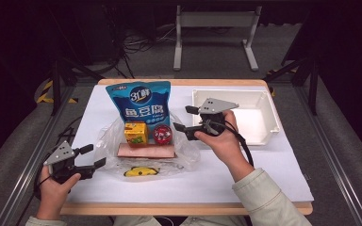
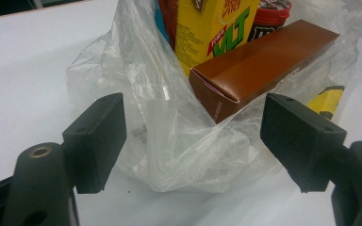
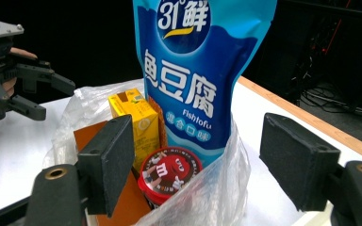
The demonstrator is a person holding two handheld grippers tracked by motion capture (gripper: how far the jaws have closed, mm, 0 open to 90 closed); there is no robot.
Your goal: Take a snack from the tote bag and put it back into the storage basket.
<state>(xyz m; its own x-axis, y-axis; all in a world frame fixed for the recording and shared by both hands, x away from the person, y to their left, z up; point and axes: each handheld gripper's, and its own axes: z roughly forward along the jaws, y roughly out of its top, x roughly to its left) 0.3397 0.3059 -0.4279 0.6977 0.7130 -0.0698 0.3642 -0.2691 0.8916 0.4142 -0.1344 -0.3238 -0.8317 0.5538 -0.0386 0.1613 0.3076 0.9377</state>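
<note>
White table lies bare around bag.

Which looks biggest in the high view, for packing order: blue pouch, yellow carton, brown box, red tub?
Largest to smallest:
1. blue pouch
2. brown box
3. yellow carton
4. red tub, close to the carton in size, so that order is unsure.

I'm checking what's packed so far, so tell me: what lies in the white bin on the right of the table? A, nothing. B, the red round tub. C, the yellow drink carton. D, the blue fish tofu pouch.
A: in the high view the white bin holds nothing, while the snacks sit by the clear plastic bag.
</note>
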